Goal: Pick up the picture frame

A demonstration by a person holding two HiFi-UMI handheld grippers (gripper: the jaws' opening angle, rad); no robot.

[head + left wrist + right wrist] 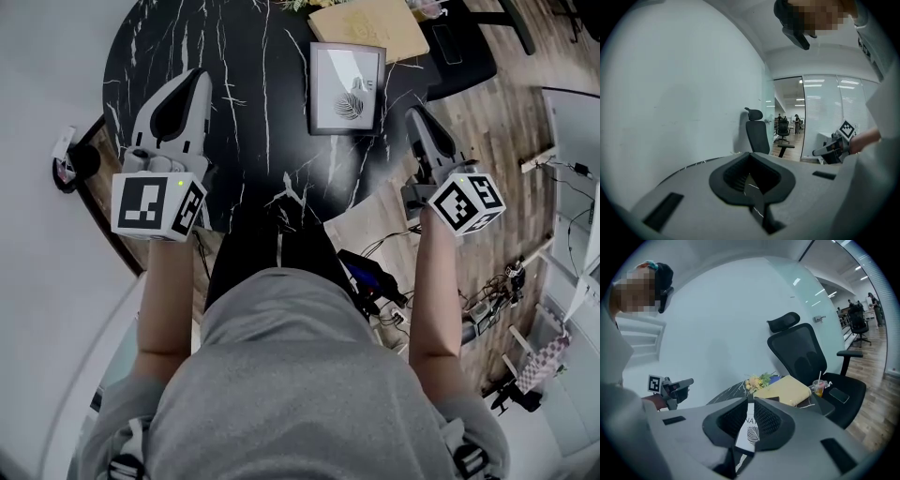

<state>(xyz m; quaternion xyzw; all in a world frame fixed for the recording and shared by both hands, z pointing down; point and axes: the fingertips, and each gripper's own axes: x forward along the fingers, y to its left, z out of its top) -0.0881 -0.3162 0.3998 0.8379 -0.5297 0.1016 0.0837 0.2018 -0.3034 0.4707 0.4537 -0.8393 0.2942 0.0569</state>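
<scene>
In the head view, the picture frame lies flat on the black marbled desk, towards its far side, with a tan pad just beyond it. My left gripper hovers over the left part of the desk, well apart from the frame. My right gripper sits at the desk's right edge, near the frame's lower right corner but not touching it.

In the left gripper view, the left gripper is closed and empty. Only a sliver of the desk top shows through the slit between the jaws. An office chair stands by the wall ahead.

In the right gripper view, the right gripper is also closed on nothing. Through its slit I see the picture frame lying ahead on the desk. Past it are the tan pad, some flowers, and a black chair with a cup on its seat.
</scene>
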